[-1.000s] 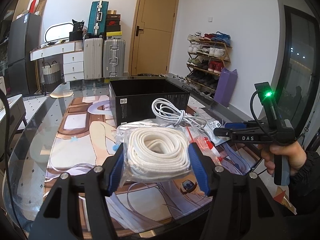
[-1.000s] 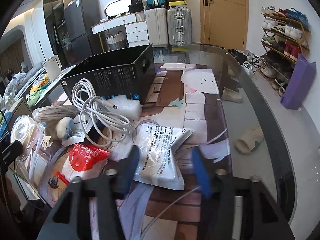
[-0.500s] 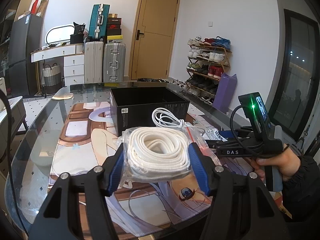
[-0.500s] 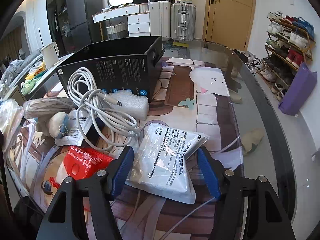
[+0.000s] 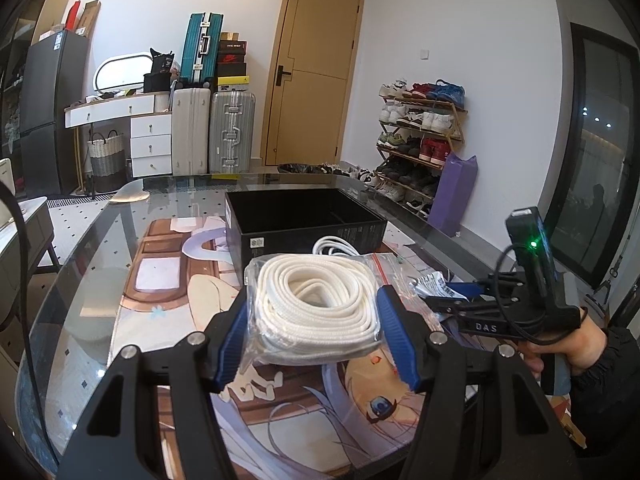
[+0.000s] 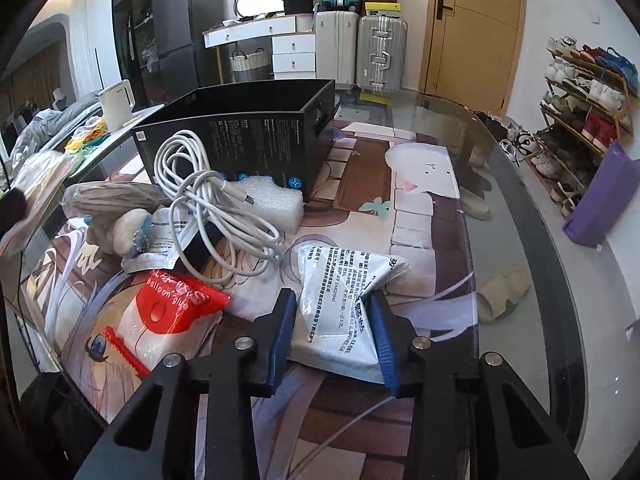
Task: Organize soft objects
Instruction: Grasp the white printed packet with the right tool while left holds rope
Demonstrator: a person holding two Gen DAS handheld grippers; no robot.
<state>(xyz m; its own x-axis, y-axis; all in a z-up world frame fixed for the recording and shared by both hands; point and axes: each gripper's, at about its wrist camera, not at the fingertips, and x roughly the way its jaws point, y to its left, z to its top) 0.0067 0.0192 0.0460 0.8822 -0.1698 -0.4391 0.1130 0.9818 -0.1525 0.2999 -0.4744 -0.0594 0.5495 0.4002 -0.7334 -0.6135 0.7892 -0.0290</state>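
Note:
My left gripper (image 5: 316, 332) is shut on a clear bag of coiled white strap (image 5: 316, 304) and holds it above the table, in front of the open black box (image 5: 300, 220). My right gripper (image 6: 332, 332) is shut on a white printed pouch (image 6: 340, 300) that lies on the table mat; the pouch creases between the blue pads. The right gripper also shows in the left wrist view (image 5: 444, 304), to the right of the strap bag. The black box (image 6: 248, 132) stands behind the pile.
Left of the pouch lie a red balloon bag (image 6: 160, 320), a coiled white cable (image 6: 208, 208), a foam block (image 6: 268, 200), a grey bundle (image 6: 116, 200) and a small stuffed thing (image 6: 124, 228). The glass table edge (image 6: 540, 248) curves on the right.
My right gripper has moved forward over the white pouch and closed on it. My left gripper has lifted the strap bag a little higher and keeps its hold.

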